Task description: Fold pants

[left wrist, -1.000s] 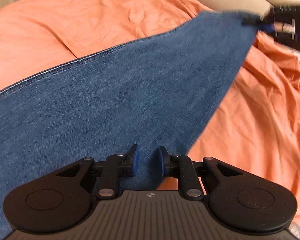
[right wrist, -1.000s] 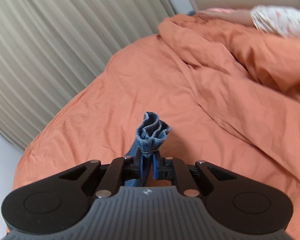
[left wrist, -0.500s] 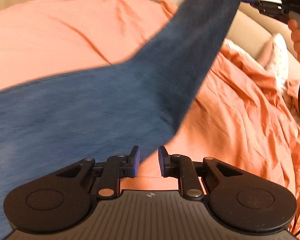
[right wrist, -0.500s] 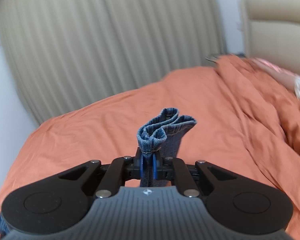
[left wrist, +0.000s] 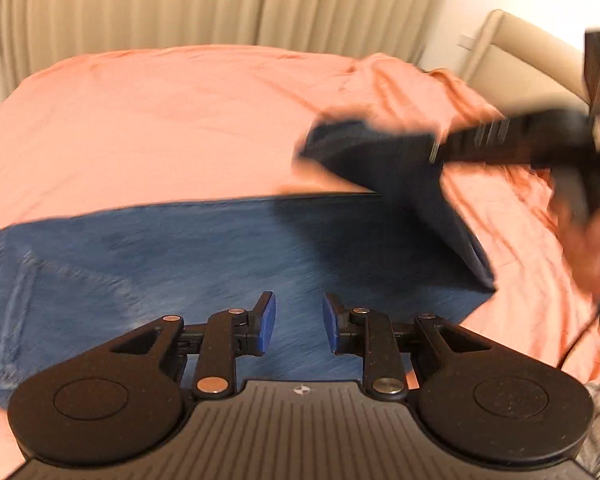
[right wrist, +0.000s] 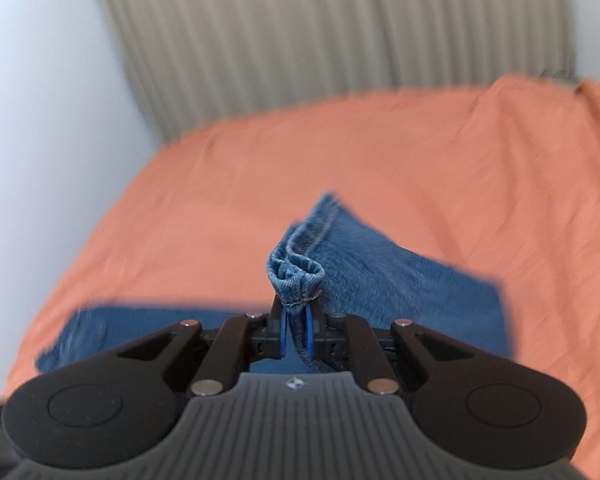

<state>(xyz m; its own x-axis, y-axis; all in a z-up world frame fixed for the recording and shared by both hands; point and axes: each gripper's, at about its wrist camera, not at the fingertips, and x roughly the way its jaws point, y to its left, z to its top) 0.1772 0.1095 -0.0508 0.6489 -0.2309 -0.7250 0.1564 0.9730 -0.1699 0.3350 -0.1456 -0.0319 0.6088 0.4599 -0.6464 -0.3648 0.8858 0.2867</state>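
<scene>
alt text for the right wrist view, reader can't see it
The right gripper is shut on a bunched hem of blue jeans, which trail over an orange bedsheet. Beige curtains hang behind the bed.

We see an orange bedsheet [right wrist: 380, 168] spread ahead of and beneath both jaws, beige pleated curtains [left wrist: 180, 0] far beyond them, and a beige headboard [left wrist: 516, 64] off to their right.

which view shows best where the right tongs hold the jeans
The right wrist view: the right tongs sit close and sharp, shut on the bunched hem of the jeans. The left wrist view shows those tongs only far off and blurred at the raised cloth.
</scene>
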